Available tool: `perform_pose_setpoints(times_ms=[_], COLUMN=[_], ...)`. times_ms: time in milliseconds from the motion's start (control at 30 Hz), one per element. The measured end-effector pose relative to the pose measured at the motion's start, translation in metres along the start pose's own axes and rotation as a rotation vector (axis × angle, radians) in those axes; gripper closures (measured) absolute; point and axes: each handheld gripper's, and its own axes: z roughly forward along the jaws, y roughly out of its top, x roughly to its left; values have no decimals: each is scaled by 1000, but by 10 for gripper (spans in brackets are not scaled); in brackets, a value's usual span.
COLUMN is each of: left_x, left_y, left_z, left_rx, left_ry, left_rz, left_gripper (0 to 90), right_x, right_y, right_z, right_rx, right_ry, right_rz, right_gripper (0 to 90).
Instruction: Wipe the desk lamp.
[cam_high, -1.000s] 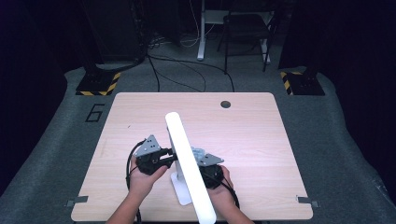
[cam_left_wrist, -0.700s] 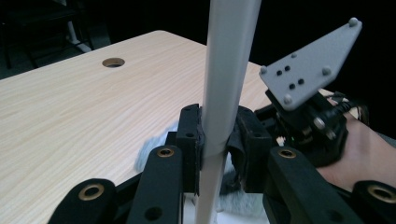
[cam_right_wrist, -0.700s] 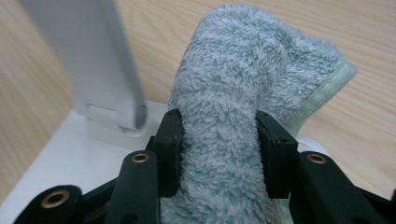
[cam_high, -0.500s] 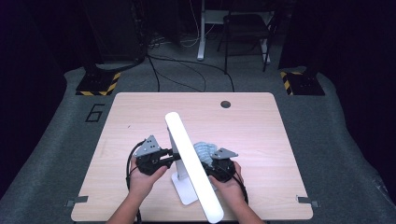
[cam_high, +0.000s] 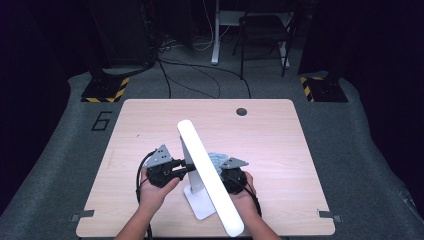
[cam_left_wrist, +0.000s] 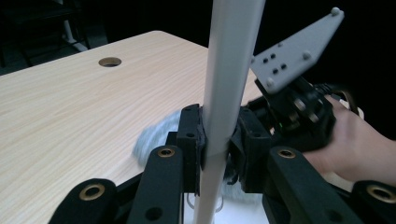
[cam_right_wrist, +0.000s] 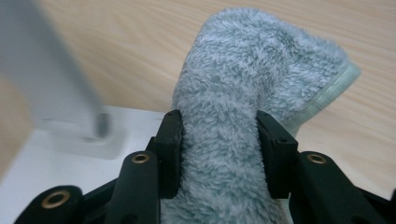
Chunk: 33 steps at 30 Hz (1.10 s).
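A white desk lamp stands near the table's front edge, its long bar head (cam_high: 207, 172) slanting over its flat base (cam_high: 200, 205). My left gripper (cam_high: 189, 167) is shut on the lamp's thin post (cam_left_wrist: 229, 70), jaws pressed on both sides (cam_left_wrist: 219, 135). A fluffy grey-blue cloth (cam_right_wrist: 261, 65) is bunched between the jaws of my right gripper (cam_right_wrist: 219, 140), which is shut on it. The cloth (cam_high: 216, 159) lies just right of the post, partly hidden under the lamp head, beside the base (cam_right_wrist: 56, 154). The right gripper (cam_left_wrist: 299, 116) sits close behind the post, in a hand.
The light wooden table (cam_high: 280, 135) has a round cable hole (cam_high: 241, 111) at its far right. Dark carpet surrounds it, with cables, a chair (cam_high: 262, 30) and striped stand feet (cam_high: 105, 90) beyond the far edge.
My right gripper, with the cloth, has shifted a little forward and to the right beside the lamp. The left gripper and the lamp have stayed put.
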Motion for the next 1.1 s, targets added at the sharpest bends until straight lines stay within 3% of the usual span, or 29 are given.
perform_pose_setpoints(times_ms=[33, 67, 100, 133, 167, 200, 233, 300, 333, 367, 400, 500, 600, 800, 900, 933, 967, 1000, 1100], left_x=[0, 0, 0, 0, 0, -1, -1, -1, -1, -1, -1, -1, 0, -2, -2, -1, -1, -2, -2], left_y=[0, 0, 0, 0, 0, 0, 0, 0, 0, 0, 0, 1, 0, -1, -2, -3, -3, -4, -5], left_z=[0, 0, 0, -1, -1, -1, -1, -1, -1, -1, -1, -2, -1, 2, 3, 3, 3, 4, 6], left_rx=[0, 3, 3, 4, 4, -1, -1, 6, 7, 7, 8, 10, 6, 5, 0, 19, 19, 15, 28], left_ry=[0, 2, 2, 0, 1, 6, 6, 9, 6, 6, 6, 6, 10, 47, 50, 41, 41, 50, 71], left_rz=[0, 2, 2, 2, 2, 6, 6, 13, 12, 12, 14, 16, 13, 15, 3, 6, 6, -23, -21], left_gripper=[746, 746, 746, 745, 745, 747, 747, 749, 751, 752, 753, 754, 755, 738, 732, 729, 726, 720, 698], right_x=[0, 14, 14, 26, 26, 28, 28, 19, 7, 7, -5, -16, -32, -32, -31, -29, -29, -26, -26], right_y=[0, 0, 0, 2, 2, 3, 3, 2, 1, 1, 2, 1, -2, -8, -10, -12, -12, -14, -17], right_z=[0, 1, 1, 3, 3, 4, 4, 7, 7, 7, 8, 7, 3, -2, -2, -4, -4, -7, -10], right_rx=[0, 20, 20, 27, 27, 24, 24, 12, 6, 6, -13, -17, -27, -43, -54, -53, -53, -51, -50], right_ry=[0, 54, 54, 79, 79, 45, 45, 70, 71, 71, 40, 9, -32, -46, -52, -59, -59, -63, -61], right_rz=[0, -18, -18, -54, -54, -103, -103, -70, -22, -22, 16, 19, 54, 79, 85, 93, 93, 86, 76], right_gripper=[582, 579, 579, 584, 584, 583, 583, 590, 595, 595, 597, 601, 605, 610, 613, 615, 615, 615, 615])
